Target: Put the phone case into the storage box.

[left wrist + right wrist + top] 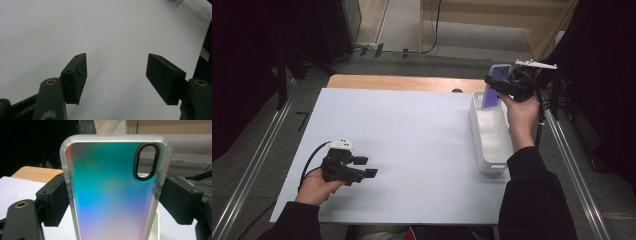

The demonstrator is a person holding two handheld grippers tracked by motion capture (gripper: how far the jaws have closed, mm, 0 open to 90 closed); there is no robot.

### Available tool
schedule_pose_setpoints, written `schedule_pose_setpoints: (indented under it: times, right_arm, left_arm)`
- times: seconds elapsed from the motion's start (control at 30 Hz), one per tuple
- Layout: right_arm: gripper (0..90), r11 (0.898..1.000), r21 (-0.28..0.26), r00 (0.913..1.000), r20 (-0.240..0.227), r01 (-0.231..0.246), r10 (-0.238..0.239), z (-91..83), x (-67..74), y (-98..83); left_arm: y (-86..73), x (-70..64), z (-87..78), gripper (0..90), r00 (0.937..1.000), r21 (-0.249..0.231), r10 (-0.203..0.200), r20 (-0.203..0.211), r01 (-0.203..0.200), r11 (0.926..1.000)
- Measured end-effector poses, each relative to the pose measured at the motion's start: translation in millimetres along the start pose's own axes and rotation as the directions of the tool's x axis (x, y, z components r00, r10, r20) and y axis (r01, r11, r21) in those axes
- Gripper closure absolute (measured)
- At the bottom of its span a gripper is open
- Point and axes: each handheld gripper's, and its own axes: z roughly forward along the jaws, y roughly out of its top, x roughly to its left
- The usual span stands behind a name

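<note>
The wide white desk (412, 150) is carrying everything, its pale sheet covering a wooden top whose bare strip is showing along the far edge. A long white rectangular plastic bin (490, 145) is sitting along the desk's right edge, running from the far right corner toward the near one. In the high view the person's right hand (521, 112) is reaching over the far end of that bin, at the desk's far right corner. The right tongs (113, 200) are pinching an iridescent phone case with a frosted translucent rim and a black oval camera cutout (110, 195) by its two long sides, one black pad pressing on each edge. The case is standing upright, its lower end inside the far end of the bin; whether it is touching the bin's floor cannot be told. Near the desk's near left corner the left hand (314, 187) is holding the left tongs (116, 75) just above the bare white surface, spread wide with nothing between them.
</note>
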Motion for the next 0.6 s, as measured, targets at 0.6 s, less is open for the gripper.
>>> schedule_pose_setpoints:
  times: [0.6]
  right_arm:
    - [15.0, 1.000, 0.000, 0.9972, 0.075, 0.005, -0.005, 32.3, -2.6, 0.2]
  left_arm:
    - [-0.2, 1.7, 0.4, 32.9, 1.0000, -0.005, -0.002, 0.006, 0.002, 1.0000]
